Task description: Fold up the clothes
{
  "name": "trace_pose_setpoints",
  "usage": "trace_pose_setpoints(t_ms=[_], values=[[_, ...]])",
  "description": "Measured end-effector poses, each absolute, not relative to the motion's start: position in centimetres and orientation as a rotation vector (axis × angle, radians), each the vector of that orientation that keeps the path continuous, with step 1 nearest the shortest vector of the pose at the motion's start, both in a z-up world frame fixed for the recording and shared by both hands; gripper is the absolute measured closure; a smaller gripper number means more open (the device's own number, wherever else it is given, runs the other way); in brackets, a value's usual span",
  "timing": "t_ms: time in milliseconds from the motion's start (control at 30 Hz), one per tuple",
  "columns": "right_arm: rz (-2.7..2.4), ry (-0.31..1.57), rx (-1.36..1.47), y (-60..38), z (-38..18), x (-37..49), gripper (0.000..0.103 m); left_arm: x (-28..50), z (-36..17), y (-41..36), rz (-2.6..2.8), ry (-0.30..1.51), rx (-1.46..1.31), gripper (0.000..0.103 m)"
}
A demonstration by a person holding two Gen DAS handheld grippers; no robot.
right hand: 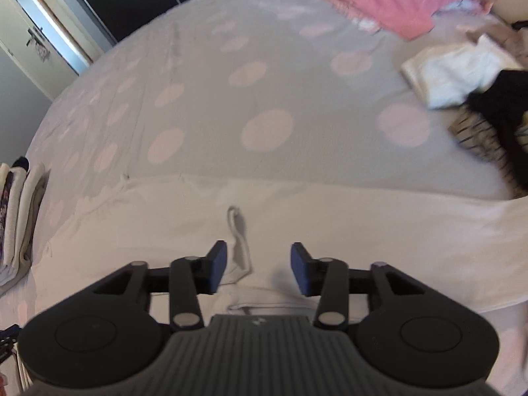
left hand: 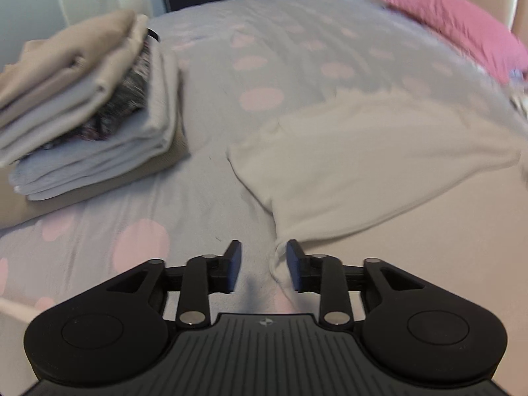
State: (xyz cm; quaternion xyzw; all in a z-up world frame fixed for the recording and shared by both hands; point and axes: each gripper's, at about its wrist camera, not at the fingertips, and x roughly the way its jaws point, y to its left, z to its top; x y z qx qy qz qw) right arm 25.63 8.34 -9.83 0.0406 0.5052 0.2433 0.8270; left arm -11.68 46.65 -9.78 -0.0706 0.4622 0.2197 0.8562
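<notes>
Grippers x2 open, 1 white garment, 1 folded stack.

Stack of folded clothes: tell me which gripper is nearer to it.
Left. The left gripper sits close to the stack of folded clothes, which looms large ahead to its left. From the right gripper, over the cream garment, the stack appears only small at the far left edge.

home bedroom: spotted bedspread, pink pillow
</notes>
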Motion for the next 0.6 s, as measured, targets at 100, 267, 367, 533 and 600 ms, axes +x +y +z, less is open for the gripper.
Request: trace_pose_setpoints(t_ms=[100, 267, 367, 533, 600], values=[[0.453, 1.036, 0.088, 4.3, -7.8, 25.2, 0.056, -12.2, -7.5, 45.9, 0.479, 0.973, -0.143, 0.072], [0.300, 0.993, 0.101, -4.8, -5.2, 25.1, 0.056, -13.7, -4.5, 45.0, 0.509, 0.940, -0.177, 0.061], [0.188, 0.970, 0.090, -10.3, -4.5, 25.5, 0.059, -13.8, -4.3, 44.5, 0.524, 0.943, -0.166, 0.061], [0.044, 0.982, 0.010, -17.0, -4.0, 26.8, 0.064, -13.0, -5.2, 44.1, 0.536, 0.986, -0.127, 0.061], [0.003, 0.985, 0.009, -19.1, -3.7, 27.3, 0.066, -12.8, -5.8, 44.2, 0.544, 1.010, -0.118, 0.061]])
